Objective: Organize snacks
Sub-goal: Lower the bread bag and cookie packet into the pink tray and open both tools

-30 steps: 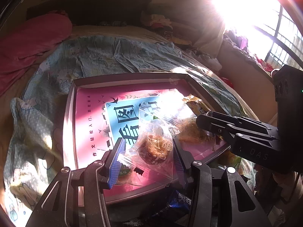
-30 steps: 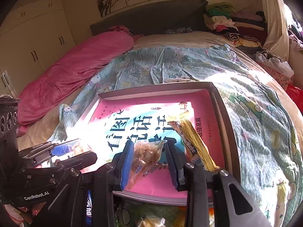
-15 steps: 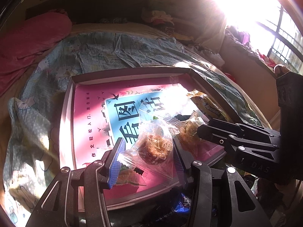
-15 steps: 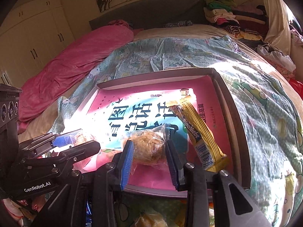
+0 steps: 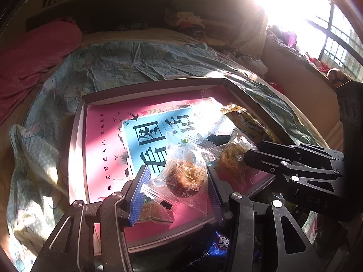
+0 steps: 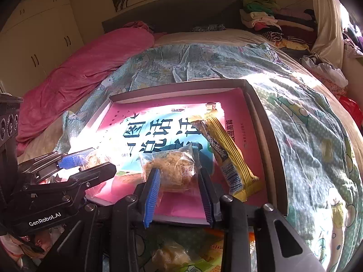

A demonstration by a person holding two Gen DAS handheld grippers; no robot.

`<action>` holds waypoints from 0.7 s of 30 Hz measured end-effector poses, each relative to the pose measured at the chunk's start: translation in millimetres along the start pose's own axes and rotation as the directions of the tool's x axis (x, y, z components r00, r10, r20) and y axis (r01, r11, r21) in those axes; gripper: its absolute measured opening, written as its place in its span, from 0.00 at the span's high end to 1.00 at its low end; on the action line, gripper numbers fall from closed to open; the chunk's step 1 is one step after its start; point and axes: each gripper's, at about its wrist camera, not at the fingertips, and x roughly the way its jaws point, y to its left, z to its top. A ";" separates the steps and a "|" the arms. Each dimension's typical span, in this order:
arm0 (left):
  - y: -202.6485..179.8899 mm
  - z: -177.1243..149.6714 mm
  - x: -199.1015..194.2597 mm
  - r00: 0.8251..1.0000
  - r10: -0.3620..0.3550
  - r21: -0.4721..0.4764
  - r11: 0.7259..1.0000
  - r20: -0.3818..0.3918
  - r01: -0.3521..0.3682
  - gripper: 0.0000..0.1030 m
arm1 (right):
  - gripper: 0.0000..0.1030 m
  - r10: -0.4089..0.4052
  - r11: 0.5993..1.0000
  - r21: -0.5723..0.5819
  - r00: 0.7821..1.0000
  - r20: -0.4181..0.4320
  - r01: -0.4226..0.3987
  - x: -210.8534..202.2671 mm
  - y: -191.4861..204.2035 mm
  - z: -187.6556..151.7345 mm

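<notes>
While sunlight glares across the pink tray [image 5: 99, 149] lying on the bed [image 6: 306, 122], I record my left gripper [image 5: 174, 181] with jaws clamped on a clear-wrapped round pastry [image 5: 186, 176], held just above the tray's near edge. My right gripper [image 6: 179, 181] has its jaws closed against a second clear-wrapped pastry [image 6: 174, 170], which sits low over the tray floor; I cannot tell whether it touches. A yellow wafer bar [image 6: 224, 156] lies flat in the tray just beside the right jaws. Another small packet [image 5: 154, 213] rests under my left jaws. More wrapped snacks [image 6: 172, 256] lie below the tray's near rim.
</notes>
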 end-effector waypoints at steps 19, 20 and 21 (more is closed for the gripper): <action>-9.3 -6.9 6.9 0.999 -0.031 0.008 0.999 -0.040 0.031 0.50 | 0.66 -0.058 0.998 0.016 0.998 -0.020 0.058 -4.1 -12.5 -6.6; -9.1 -6.7 6.8 0.999 -0.033 0.007 0.999 -0.042 0.033 0.50 | 0.66 -0.057 0.998 0.015 0.998 -0.021 0.057 -4.2 -11.9 -6.7; -8.8 -6.6 6.8 0.998 -0.035 0.004 0.999 -0.043 0.035 0.50 | 0.66 -0.055 0.998 0.015 0.998 -0.021 0.055 -4.3 -11.3 -6.6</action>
